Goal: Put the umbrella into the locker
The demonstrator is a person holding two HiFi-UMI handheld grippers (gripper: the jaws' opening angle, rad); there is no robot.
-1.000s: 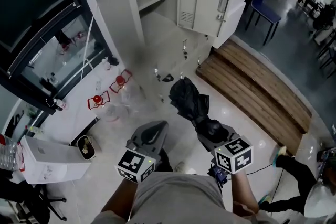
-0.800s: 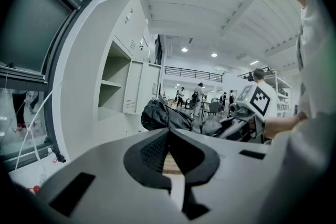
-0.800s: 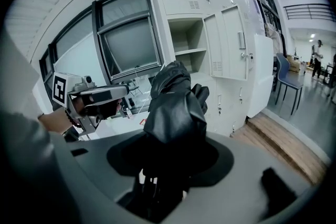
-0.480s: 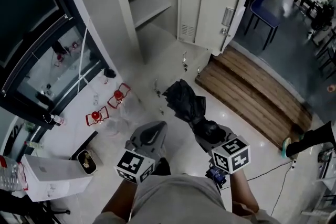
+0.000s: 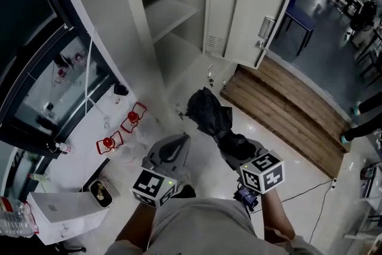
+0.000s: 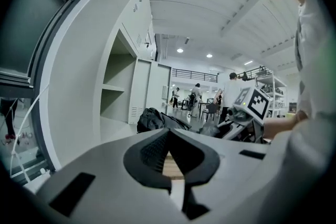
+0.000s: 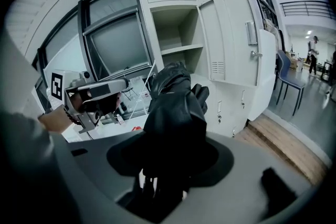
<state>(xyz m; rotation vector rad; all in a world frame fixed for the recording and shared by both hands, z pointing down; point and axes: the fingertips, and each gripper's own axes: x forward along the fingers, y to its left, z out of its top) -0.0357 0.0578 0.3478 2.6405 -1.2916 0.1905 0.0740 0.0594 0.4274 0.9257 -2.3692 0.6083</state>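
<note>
The black folded umbrella [image 5: 209,111] sticks out ahead of my right gripper [image 5: 230,139], which is shut on its lower end. In the right gripper view the umbrella [image 7: 176,107] fills the space between the jaws of the right gripper [image 7: 173,162]. Ahead stands the grey locker [image 5: 173,15], its door [image 5: 245,12] swung open to the right and a shelf inside. The locker [image 7: 178,42] also shows open in the right gripper view. My left gripper [image 5: 178,143] is beside the umbrella at its left, shut and holding nothing; the left gripper [image 6: 169,135] shows its jaws meeting.
A low wooden platform [image 5: 286,110] lies right of the locker. Two red objects [image 5: 134,116] and a white box [image 5: 59,215] sit on the floor at left by a glass wall [image 5: 54,74]. A blue chair [image 5: 301,12] stands behind the door.
Both grippers and the umbrella have come closer to the locker, which now looks larger and nearer. The grip on the umbrella is unchanged. A person's legs at the right have moved away.
</note>
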